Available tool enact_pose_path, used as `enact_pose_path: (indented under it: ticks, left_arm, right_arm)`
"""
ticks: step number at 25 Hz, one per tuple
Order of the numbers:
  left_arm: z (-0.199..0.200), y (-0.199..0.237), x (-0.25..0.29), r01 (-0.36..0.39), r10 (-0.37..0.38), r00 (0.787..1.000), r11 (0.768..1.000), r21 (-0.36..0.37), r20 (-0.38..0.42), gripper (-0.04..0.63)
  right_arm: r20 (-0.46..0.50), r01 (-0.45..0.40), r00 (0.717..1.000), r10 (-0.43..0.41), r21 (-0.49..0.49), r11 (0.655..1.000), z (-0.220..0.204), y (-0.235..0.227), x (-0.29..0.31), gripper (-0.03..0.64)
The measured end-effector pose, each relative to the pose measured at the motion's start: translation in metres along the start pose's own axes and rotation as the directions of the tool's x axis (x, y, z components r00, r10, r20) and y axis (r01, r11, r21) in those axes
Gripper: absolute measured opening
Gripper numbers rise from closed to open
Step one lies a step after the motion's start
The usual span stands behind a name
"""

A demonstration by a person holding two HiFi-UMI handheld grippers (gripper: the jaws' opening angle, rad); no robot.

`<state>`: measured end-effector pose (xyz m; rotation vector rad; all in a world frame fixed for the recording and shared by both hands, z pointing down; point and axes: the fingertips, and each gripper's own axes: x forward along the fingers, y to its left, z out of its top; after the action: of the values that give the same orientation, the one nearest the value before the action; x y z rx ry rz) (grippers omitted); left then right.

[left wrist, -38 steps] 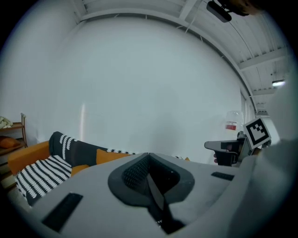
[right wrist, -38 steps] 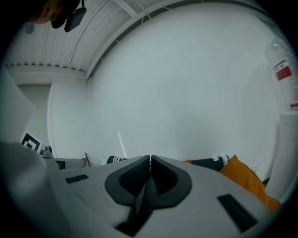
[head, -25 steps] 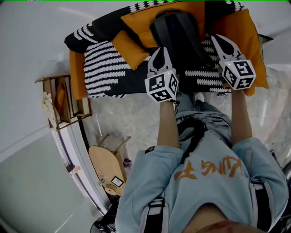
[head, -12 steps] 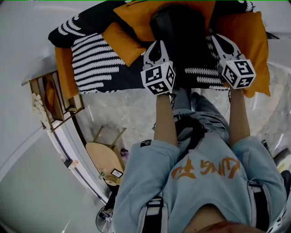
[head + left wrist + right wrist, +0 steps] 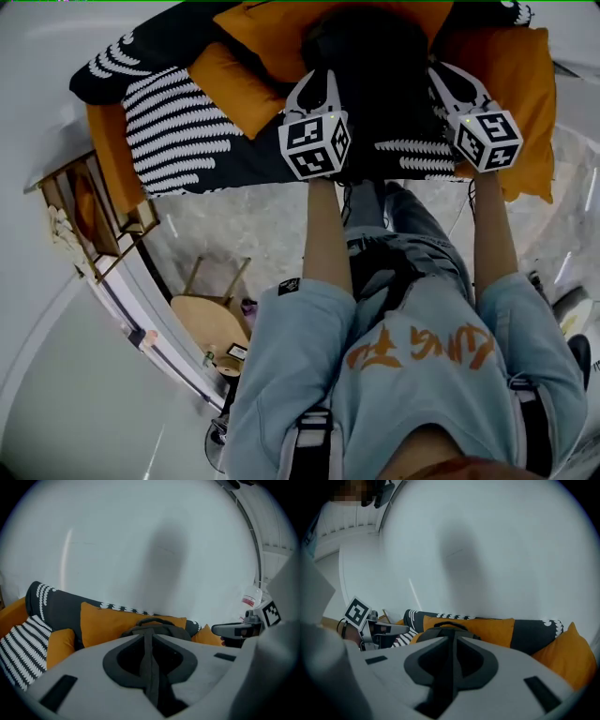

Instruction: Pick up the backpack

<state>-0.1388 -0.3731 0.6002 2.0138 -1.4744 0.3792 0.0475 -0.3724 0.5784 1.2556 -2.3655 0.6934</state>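
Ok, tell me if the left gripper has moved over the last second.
Yes. In the head view the left gripper has pushed forward toward the backpack: its cube earlier overhung the front edge of the sofa, now it sits over the seat.

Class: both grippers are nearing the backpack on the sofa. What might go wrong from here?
1. The left gripper has its jaws together, and the right gripper has only just been opening, with nothing between its jaws. Arriving like this, they would likely shove the backpack instead of gripping it.
2. The backpack sits against an orange cushion beside a striped blanket; the jaws might pinch that fabric instead.
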Motion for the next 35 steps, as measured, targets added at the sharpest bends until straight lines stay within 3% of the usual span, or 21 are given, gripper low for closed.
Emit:
enact_pose_path:
  ticks: [2, 4, 8, 14, 22, 26, 30, 35]
  left_arm:
    - [-0.004, 0.007, 0.012, 0.018, -0.018, 0.999, 1.000, -0.005, -0.029, 0.057]
    - [-0.008, 0.016, 0.023, 0.032, -0.033, 0.998, 0.999, -0.020, -0.057, 0.135]
    - [-0.016, 0.027, 0.043, 0.065, -0.070, 0.992, 0.997, -0.050, -0.107, 0.141]
    - [-0.027, 0.023, 0.070, 0.182, -0.198, 0.965, 0.978, -0.106, -0.174, 0.146]
    - [-0.041, 0.017, 0.076, 0.263, -0.303, 0.936, 0.940, -0.218, -0.181, 0.129]
    - [-0.037, 0.012, 0.073, 0.308, -0.355, 0.928, 0.903, -0.298, -0.117, 0.090]
    - [-0.034, 0.000, 0.065, 0.319, -0.346, 0.934, 0.921, -0.222, -0.095, 0.055]
    - [-0.025, -0.018, 0.026, 0.308, -0.323, 0.945, 0.933, -0.187, -0.052, 0.054]
  right_arm:
    - [-0.029, -0.014, 0.999, 0.014, -0.003, 1.000, -0.004, -0.007, 0.012, 0.080]
    - [-0.060, -0.025, 0.998, 0.025, -0.006, 1.000, -0.008, -0.012, 0.024, 0.118]
    - [-0.124, -0.046, 0.991, 0.046, 0.003, 0.999, -0.018, -0.020, 0.051, 0.147]
    - [-0.215, -0.088, 0.972, 0.096, 0.047, 0.995, -0.038, -0.026, 0.088, 0.200]
    - [-0.274, -0.140, 0.950, 0.148, 0.051, 0.989, -0.053, -0.018, 0.104, 0.197]
    - [-0.233, -0.156, 0.958, 0.168, 0.073, 0.985, -0.039, -0.006, 0.098, 0.111]
    - [-0.206, -0.169, 0.962, 0.181, 0.074, 0.983, -0.028, -0.002, 0.086, 0.086]
    - [-0.169, -0.169, 0.970, 0.177, 0.062, 0.984, -0.018, 0.014, 0.051, 0.077]
